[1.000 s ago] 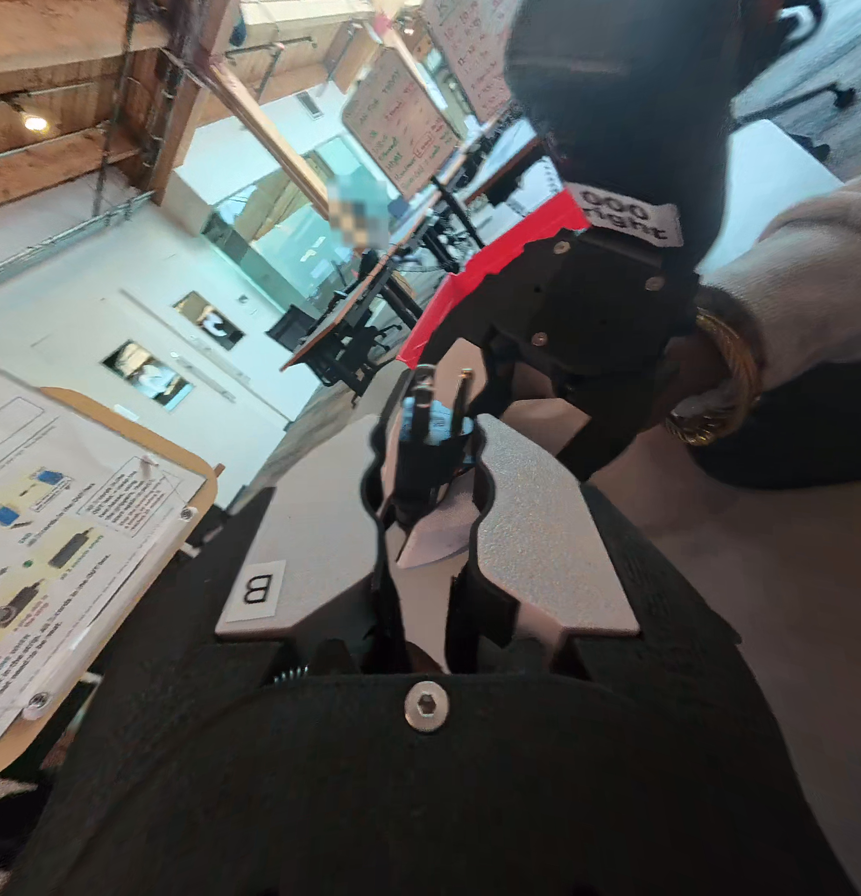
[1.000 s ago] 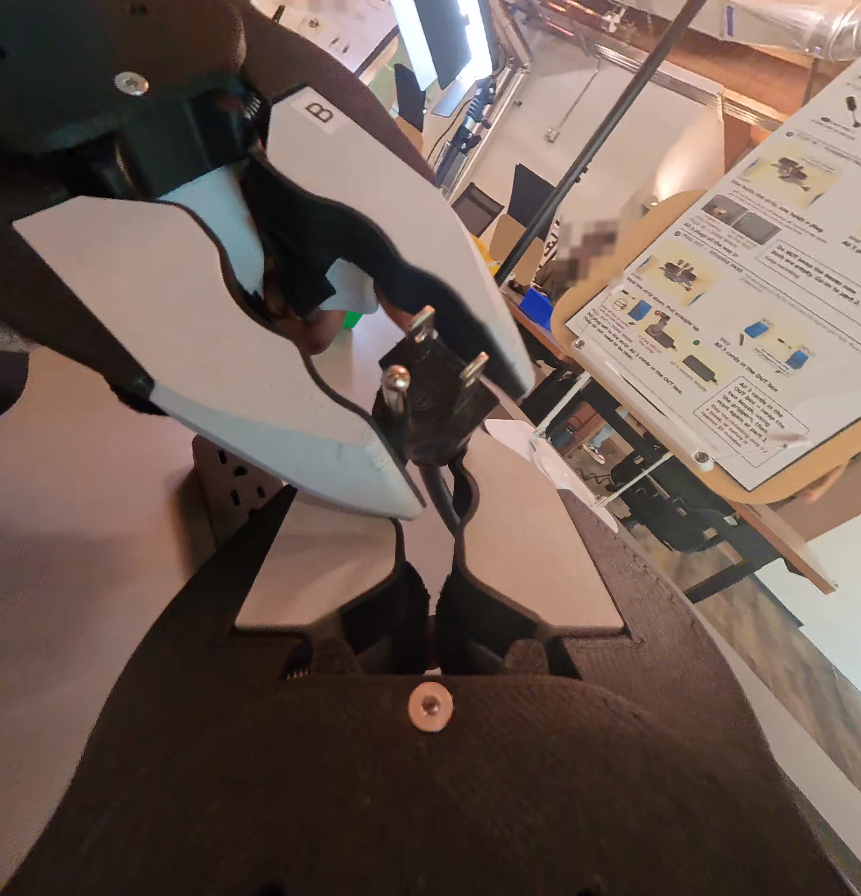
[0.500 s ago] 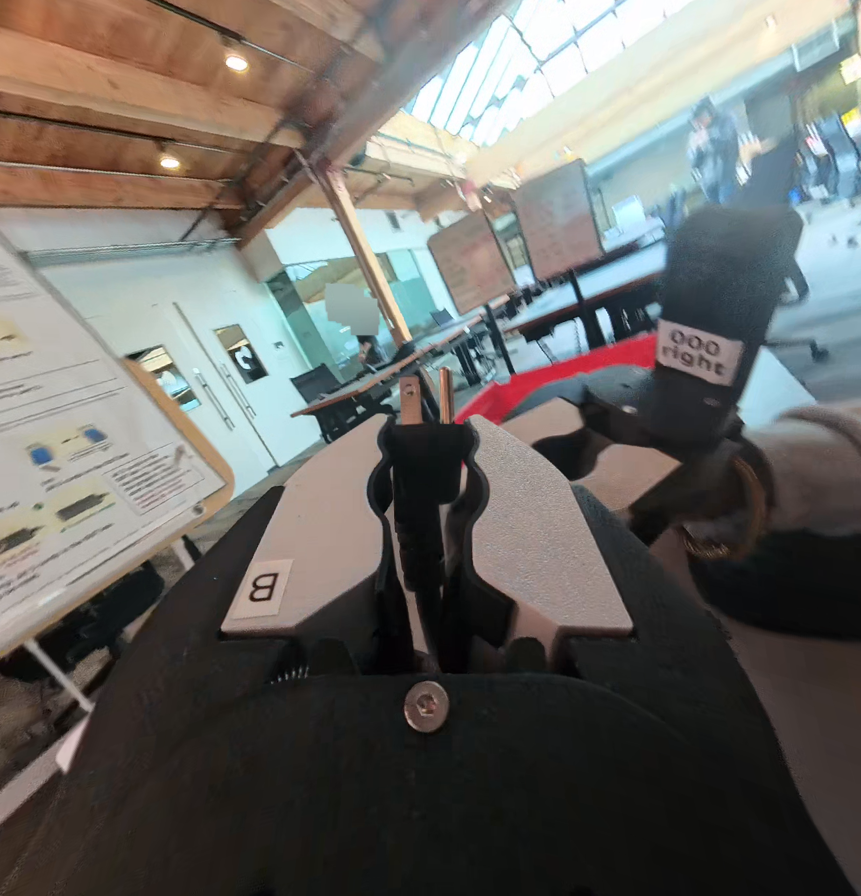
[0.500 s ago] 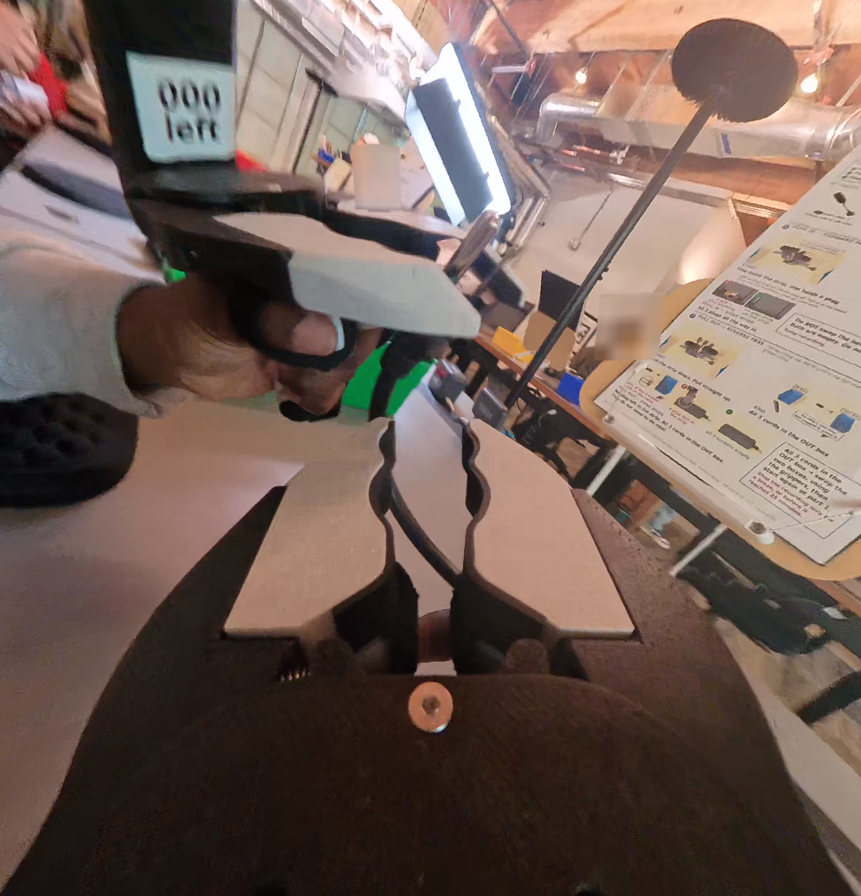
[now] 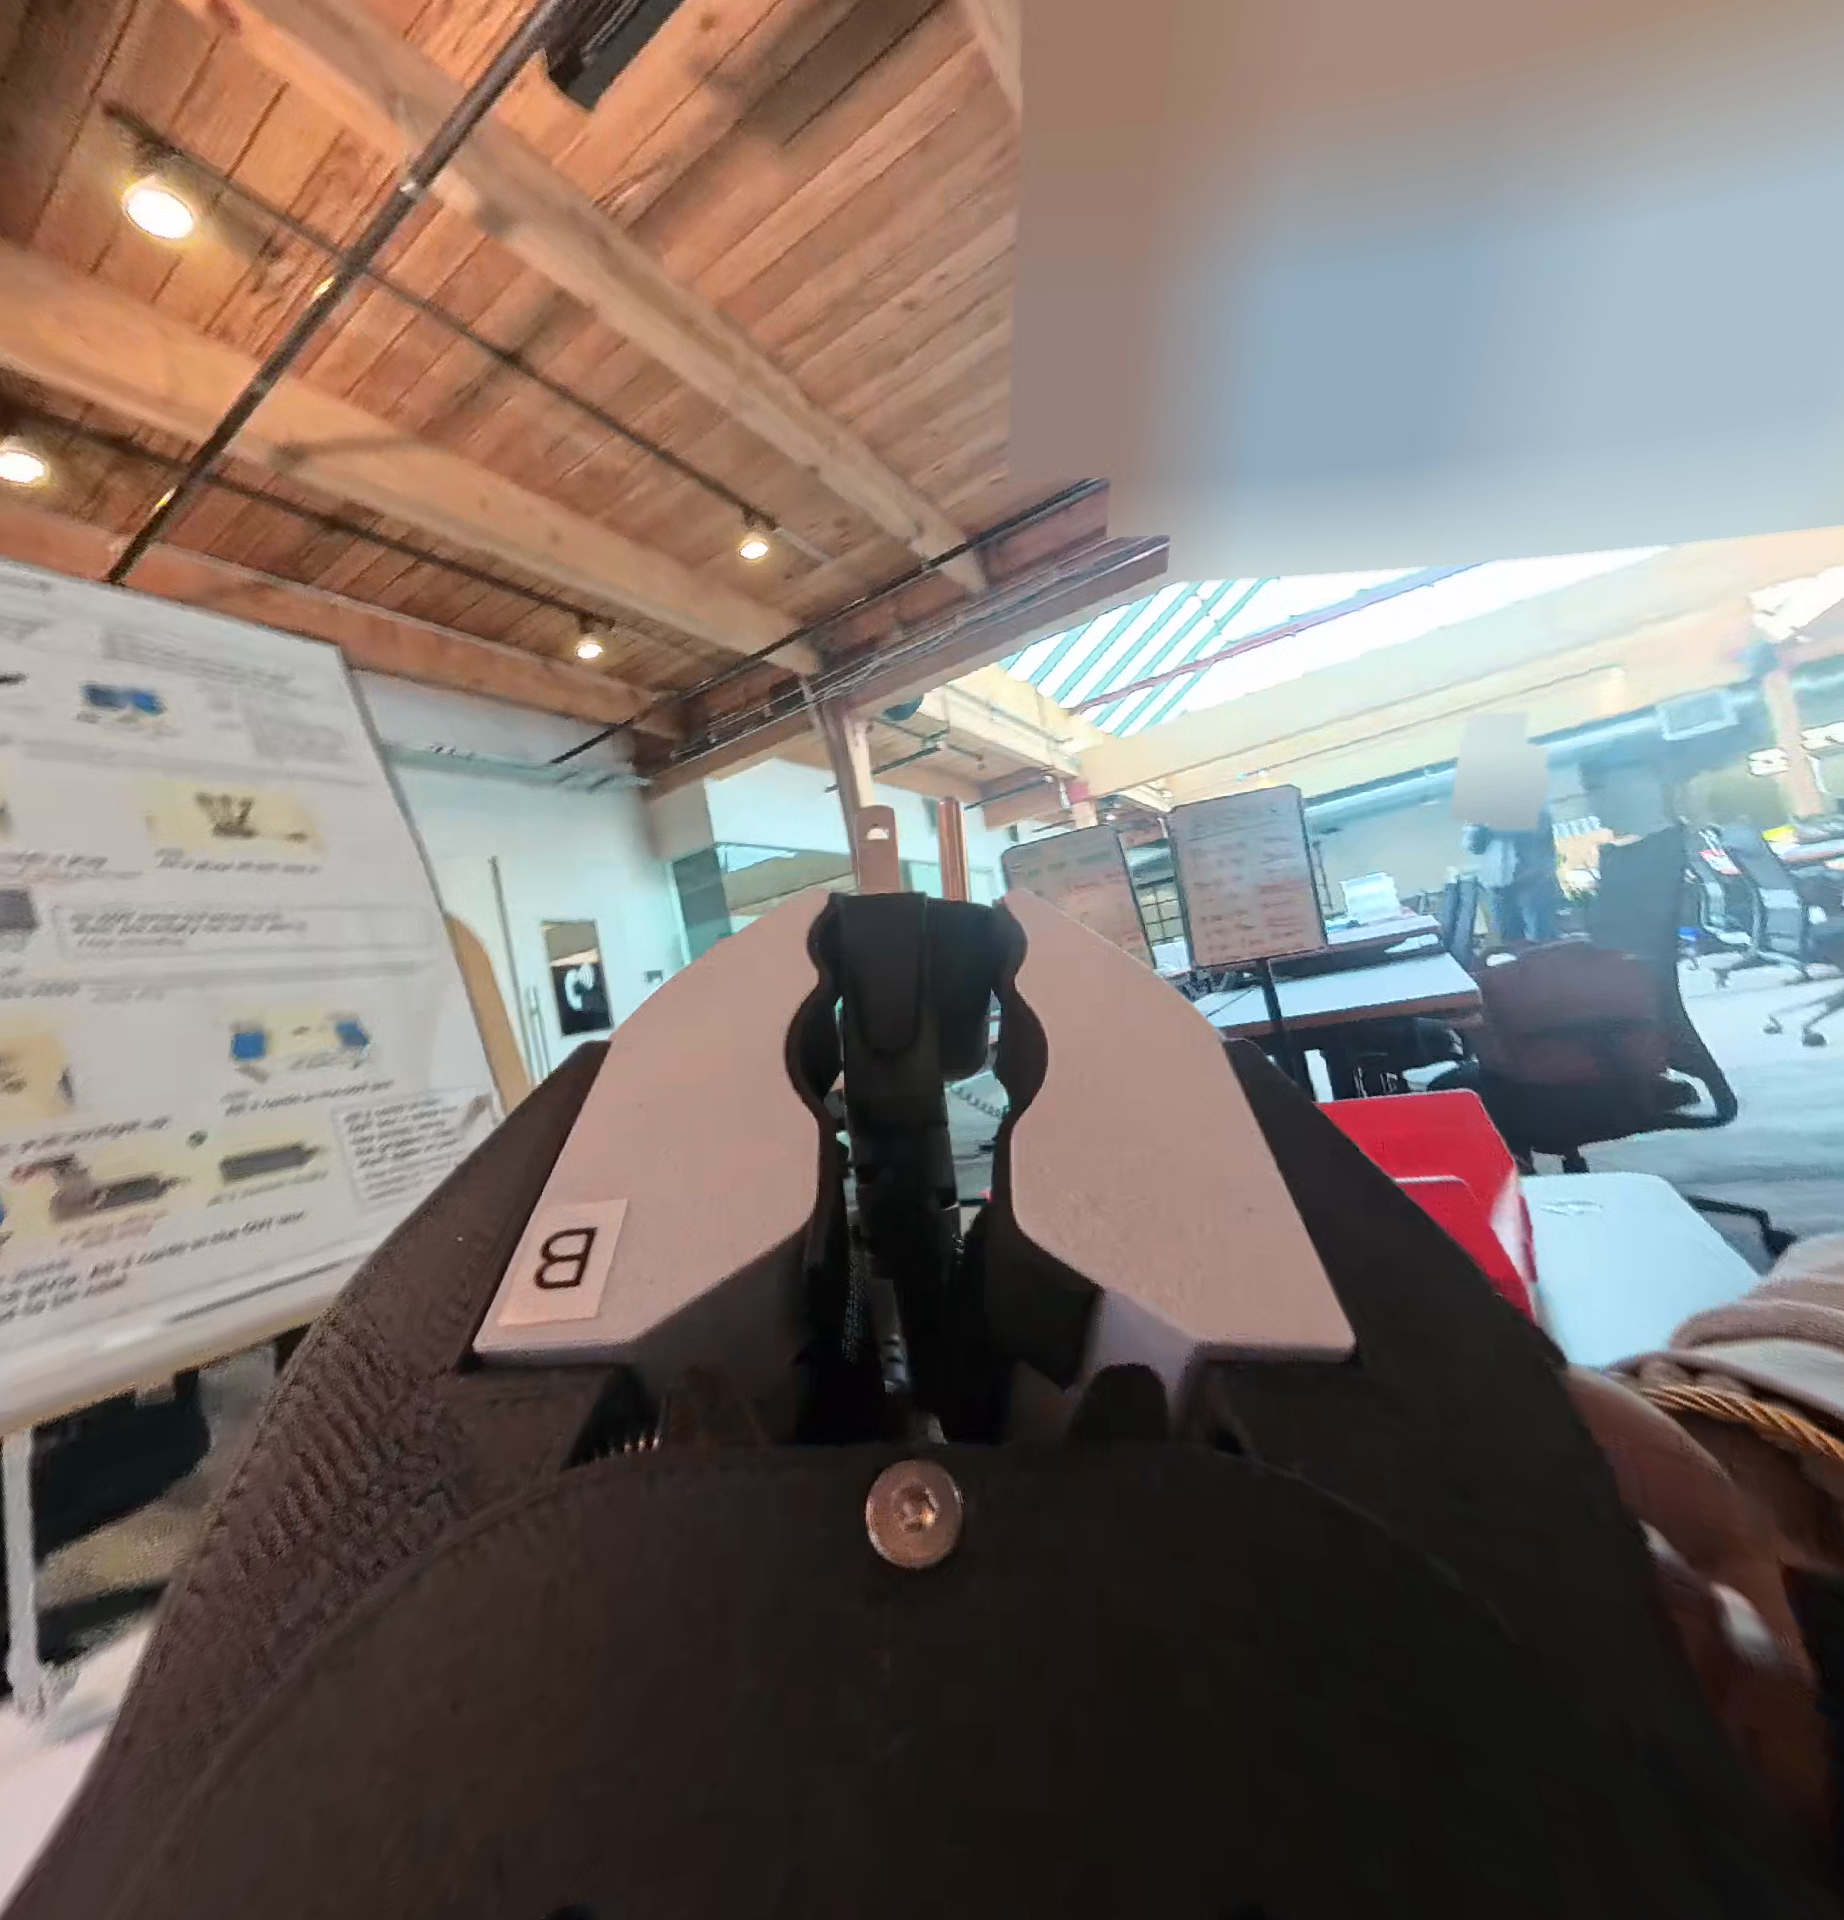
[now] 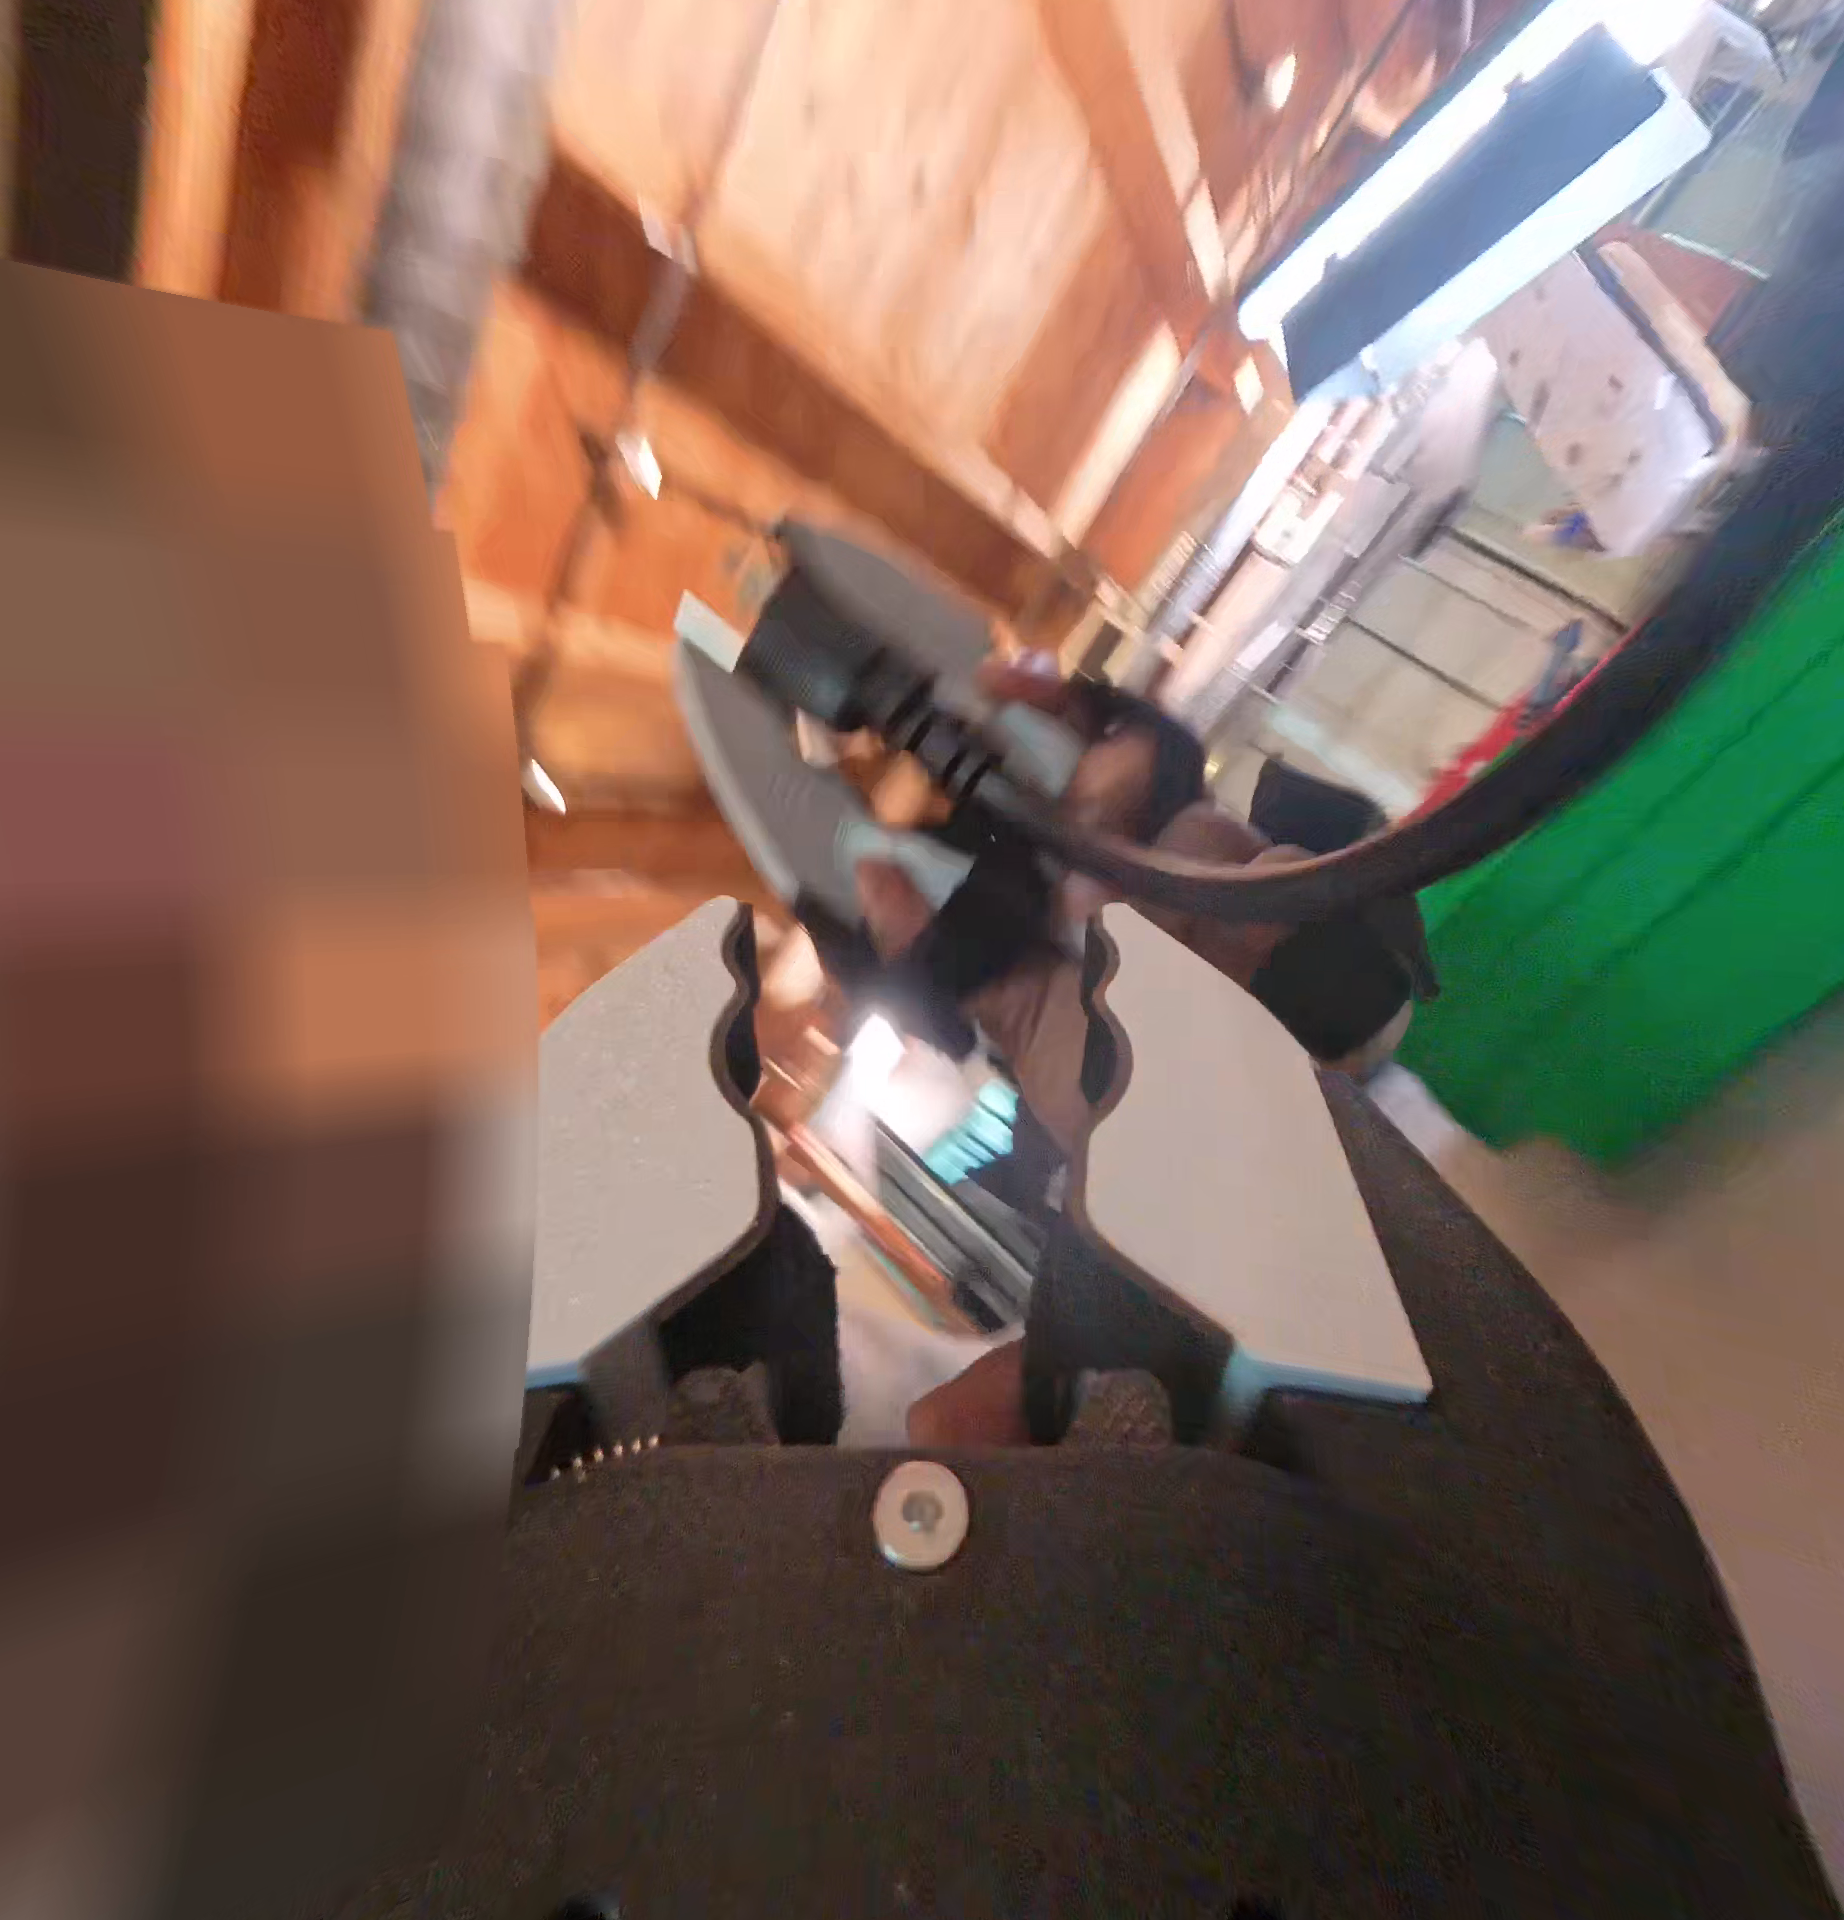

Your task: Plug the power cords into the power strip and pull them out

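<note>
In the left wrist view my left gripper [image 5: 907,935] is shut on a black power plug [image 5: 897,1018]. Both pads press its sides, its metal prongs [image 5: 876,847] stick out past the fingertips, and its cord runs back between the fingers. The right wrist view is blurred. There my right gripper [image 6: 918,997] is open wide with nothing between its fingers. Beyond it the left gripper [image 6: 783,727] shows with the plug [image 6: 824,665] in its grasp. The black cord [image 6: 1417,862] trails off to the right. The power strip is not in view.
A tilted instruction board [image 5: 170,935] stands at the left. A red box [image 5: 1417,1153] and a white table edge [image 5: 1624,1268] lie at the right, next to a sleeve and bracelet [image 5: 1728,1403]. A green bin [image 6: 1676,883] is at the right. Office desks and chairs stand far off.
The left gripper closed on the plug that the right gripper held by its cord. The right gripper then opened and the cord left it. Both grippers tilted upward.
</note>
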The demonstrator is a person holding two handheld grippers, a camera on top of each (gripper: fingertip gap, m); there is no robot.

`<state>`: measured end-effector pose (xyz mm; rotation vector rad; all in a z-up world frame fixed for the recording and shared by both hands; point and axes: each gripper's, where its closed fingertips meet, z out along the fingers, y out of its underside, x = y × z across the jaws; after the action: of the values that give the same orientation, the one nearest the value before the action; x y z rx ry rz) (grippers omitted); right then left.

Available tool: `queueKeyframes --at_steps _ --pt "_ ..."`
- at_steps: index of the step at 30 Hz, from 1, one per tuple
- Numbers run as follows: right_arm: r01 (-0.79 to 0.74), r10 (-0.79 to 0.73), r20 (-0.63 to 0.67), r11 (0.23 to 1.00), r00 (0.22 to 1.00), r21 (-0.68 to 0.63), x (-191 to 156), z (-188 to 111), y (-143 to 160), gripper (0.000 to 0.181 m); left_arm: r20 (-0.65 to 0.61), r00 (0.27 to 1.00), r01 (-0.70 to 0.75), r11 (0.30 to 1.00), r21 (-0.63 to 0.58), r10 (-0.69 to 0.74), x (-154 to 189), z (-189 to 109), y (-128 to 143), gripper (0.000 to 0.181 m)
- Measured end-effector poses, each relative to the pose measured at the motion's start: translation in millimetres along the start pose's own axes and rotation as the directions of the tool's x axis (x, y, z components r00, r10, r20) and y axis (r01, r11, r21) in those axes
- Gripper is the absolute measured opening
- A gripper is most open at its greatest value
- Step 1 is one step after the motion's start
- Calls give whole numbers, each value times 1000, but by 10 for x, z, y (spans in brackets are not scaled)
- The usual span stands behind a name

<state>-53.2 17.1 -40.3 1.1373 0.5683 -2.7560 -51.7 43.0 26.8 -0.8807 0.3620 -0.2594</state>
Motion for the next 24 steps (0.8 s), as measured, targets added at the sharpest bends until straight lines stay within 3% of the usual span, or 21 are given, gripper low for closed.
queueKeyframes --at_steps 3,8,10,12,13,17,20,22,24 --pt "-193 190 48 977 981 86 101 -21 -52 54 -38 997 -66 997 29 67 92 4 -66 25" --pt "-199 205 -18 966 979 167 275 -122 -108 55 -68 994 -85 995 50 89 180 5 -109 26" --pt "-144 149 -12 971 989 193 225 -144 -217 41 -89 991 -93 994 55 97 247 12 -82 26" --pt "-71 88 -86 980 992 185 259 -180 -273 27 -109 990 -84 994 72 92 305 20 -64 25" --pt "-19 41 -124 984 991 176 274 -212 -296 10 -121 988 -84 994 77 93 335 25 -53 26" --pt "283 -239 -268 949 933 141 127 -359 -576 9 -180 983 -27 999 39 34 355 -19 21 30" --pt "617 -555 -395 786 732 40 -163 -503 -901 9 -243 961 125 991 -52 -134 258 -83 50 55" --pt "808 -745 -451 583 492 -81 -407 -576 -1068 9 -271 912 274 949 -156 -308 166 -126 73 64" --pt "902 -866 -444 362 231 -236 -585 -586 -1117 8 -229 843 420 862 -285 -487 67 -139 180 73"
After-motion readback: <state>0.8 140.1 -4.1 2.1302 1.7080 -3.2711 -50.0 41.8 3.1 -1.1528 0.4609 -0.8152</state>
